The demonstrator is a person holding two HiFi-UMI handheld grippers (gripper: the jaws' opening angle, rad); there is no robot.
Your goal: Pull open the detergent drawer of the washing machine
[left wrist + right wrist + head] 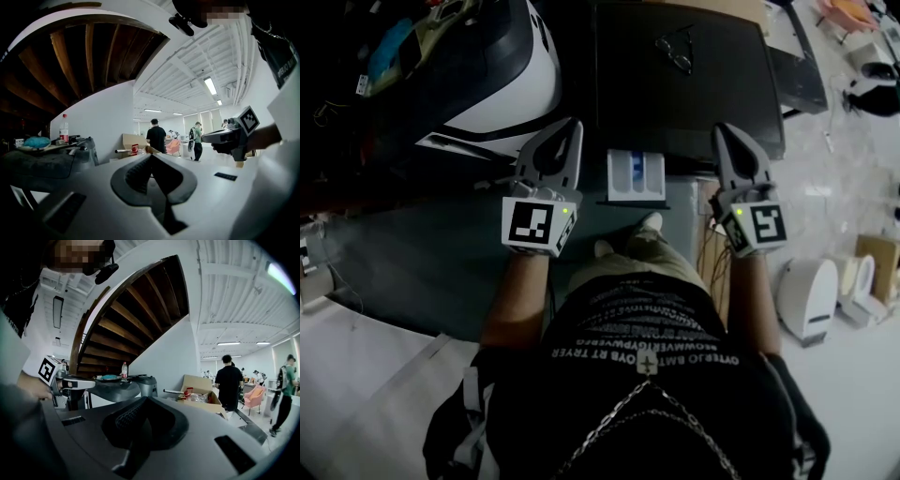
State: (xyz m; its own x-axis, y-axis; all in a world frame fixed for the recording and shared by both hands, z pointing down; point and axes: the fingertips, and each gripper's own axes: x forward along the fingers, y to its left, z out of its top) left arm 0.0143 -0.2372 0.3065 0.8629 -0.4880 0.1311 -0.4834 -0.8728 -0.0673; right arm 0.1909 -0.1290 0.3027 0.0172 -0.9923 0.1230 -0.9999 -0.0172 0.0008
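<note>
detergent drawer stands pulled out of the washing machine front, compartments showing, with left claw just left of it and right claw just right, both closed tight on nothing, likely held clear because the pull looks done.

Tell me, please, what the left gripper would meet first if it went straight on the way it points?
Probably the cardboard box: in its own view it sits past the shut tips of the left gripper, nearer than the person in black. The way looks free, though depth is unclear.
</note>
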